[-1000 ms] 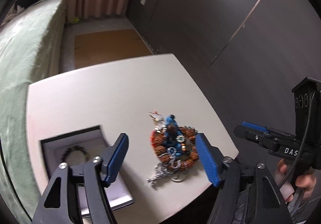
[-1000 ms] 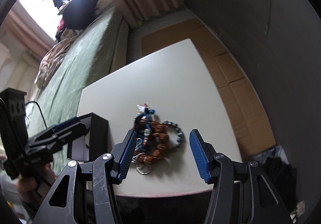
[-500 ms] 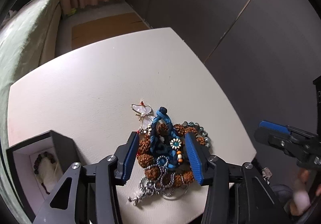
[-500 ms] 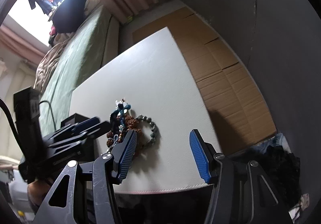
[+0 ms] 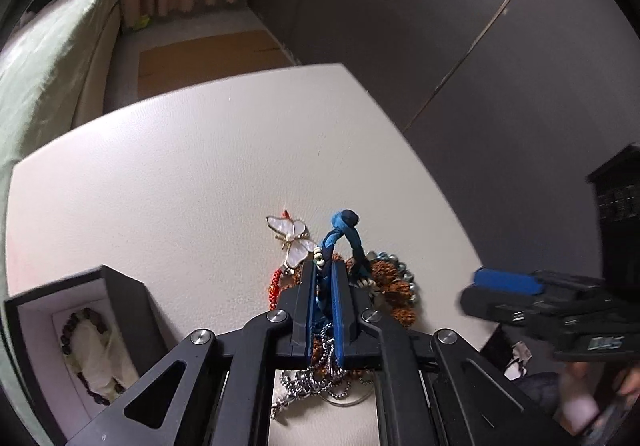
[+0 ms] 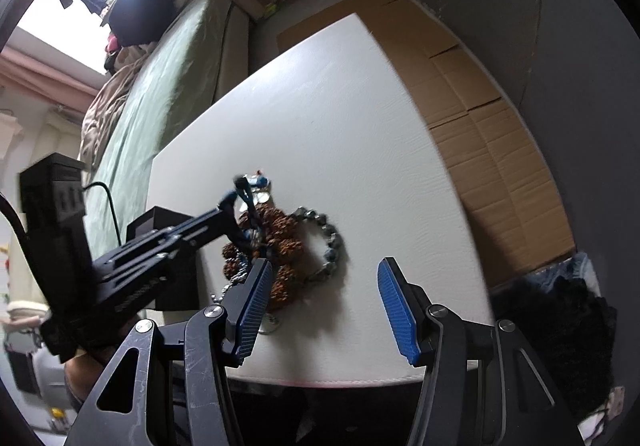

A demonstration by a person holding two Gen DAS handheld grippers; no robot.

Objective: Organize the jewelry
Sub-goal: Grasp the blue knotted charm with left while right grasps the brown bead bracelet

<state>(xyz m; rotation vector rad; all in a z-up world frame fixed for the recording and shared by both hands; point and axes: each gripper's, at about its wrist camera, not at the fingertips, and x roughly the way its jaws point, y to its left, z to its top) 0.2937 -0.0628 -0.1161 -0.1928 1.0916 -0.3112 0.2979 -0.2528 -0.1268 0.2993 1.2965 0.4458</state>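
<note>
- Two grippers are at the white table (image 5: 168,174), and you hold one in each hand.
- Your left gripper (image 5: 323,278) has just been closing, and its blue pads now pinch the blue cord (image 5: 335,236) in the jewelry pile (image 6: 276,242).
- Your right gripper (image 6: 326,300) is spread wide with nothing between its pads, just over the pile's near edge.
- A black box (image 5: 120,298) with a bead bracelet (image 5: 86,350) inside sits left of the pile.

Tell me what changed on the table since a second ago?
The left gripper came down onto the jewelry pile and its jaws have just been closing, now pinching the blue cord bracelet. The right gripper dropped closer, jaws open. The black box stayed put.
</note>
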